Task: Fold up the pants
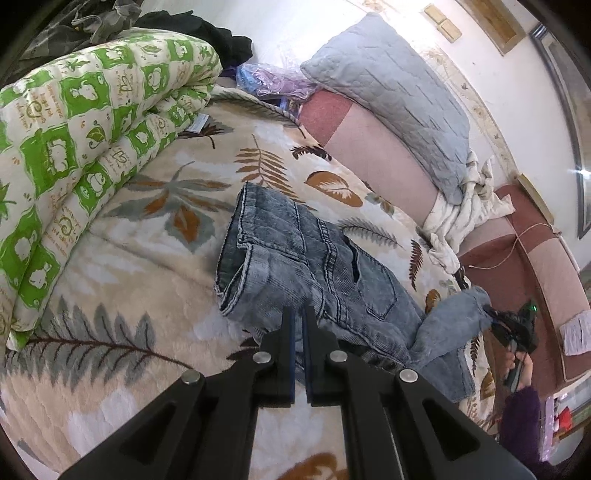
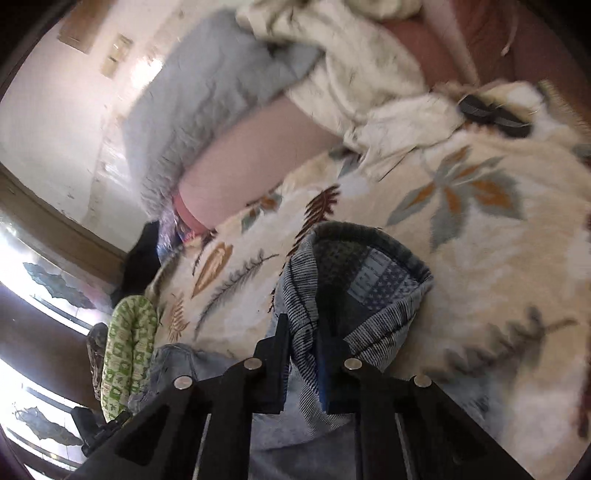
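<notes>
Your right hand-held gripper [image 2: 303, 332] clamps the jeans' waistband [image 2: 369, 258]; left hand-held gripper [image 1: 297, 314] pinches denim; jeans [image 1: 314, 258] run between them, cuffs away.

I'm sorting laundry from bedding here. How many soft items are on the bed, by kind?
Jeans: 1
Folded green-and-white quilt: 1
Grey pillow: 1
Crumpled white cloth: 1
Dark clothing heap: 1
Total: 5

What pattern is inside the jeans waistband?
Stars and stripes lining inside the jeans, clearest in the right wrist view.
</notes>
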`<state>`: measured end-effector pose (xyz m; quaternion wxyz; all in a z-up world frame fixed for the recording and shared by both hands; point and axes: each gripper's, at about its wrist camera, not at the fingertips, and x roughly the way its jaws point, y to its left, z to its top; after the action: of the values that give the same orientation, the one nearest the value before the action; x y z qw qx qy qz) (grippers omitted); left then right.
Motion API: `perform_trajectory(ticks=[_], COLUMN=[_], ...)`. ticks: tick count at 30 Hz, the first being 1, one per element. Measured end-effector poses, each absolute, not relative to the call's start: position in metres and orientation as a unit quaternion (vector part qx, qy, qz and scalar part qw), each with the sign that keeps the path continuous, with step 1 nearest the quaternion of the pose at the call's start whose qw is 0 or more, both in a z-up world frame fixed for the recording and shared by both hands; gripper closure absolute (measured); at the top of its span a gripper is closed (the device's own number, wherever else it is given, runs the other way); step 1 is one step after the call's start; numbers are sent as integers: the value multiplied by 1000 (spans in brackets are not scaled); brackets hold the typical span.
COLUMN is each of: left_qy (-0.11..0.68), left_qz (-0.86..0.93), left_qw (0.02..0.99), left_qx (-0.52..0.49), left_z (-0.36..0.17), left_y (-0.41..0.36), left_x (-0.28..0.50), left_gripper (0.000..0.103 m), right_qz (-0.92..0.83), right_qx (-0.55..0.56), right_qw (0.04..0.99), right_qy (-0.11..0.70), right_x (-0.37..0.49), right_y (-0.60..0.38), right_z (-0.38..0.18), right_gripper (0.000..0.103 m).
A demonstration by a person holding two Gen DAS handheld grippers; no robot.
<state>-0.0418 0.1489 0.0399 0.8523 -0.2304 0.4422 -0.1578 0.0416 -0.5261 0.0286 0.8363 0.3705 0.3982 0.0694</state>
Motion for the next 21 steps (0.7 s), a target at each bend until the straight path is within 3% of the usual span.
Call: perform_trajectory(ticks=[8, 16, 20, 21], left_qy=[447, 466, 454, 448], left_qz=[-152, -132, -152, -161], left_qw=[848, 841, 850, 853], left_qx=[-241, -242, -221, -215], left_z=[32, 19, 36, 42], left_y=[165, 180, 165, 159], left_x=[-52, -63, -71, -71], left_gripper=[100, 100, 100, 100], right_qz=[16, 11, 5, 0], right_qx=[422, 437, 423, 418], right_qw=[820, 797, 791, 788], right_qy=[387, 417, 441, 452], right_x=[-85, -148, -161, -163], right_y=[-572, -550, -542, -542], right_z=[1, -52, -54, -51], right_gripper=[90, 90, 83, 72])
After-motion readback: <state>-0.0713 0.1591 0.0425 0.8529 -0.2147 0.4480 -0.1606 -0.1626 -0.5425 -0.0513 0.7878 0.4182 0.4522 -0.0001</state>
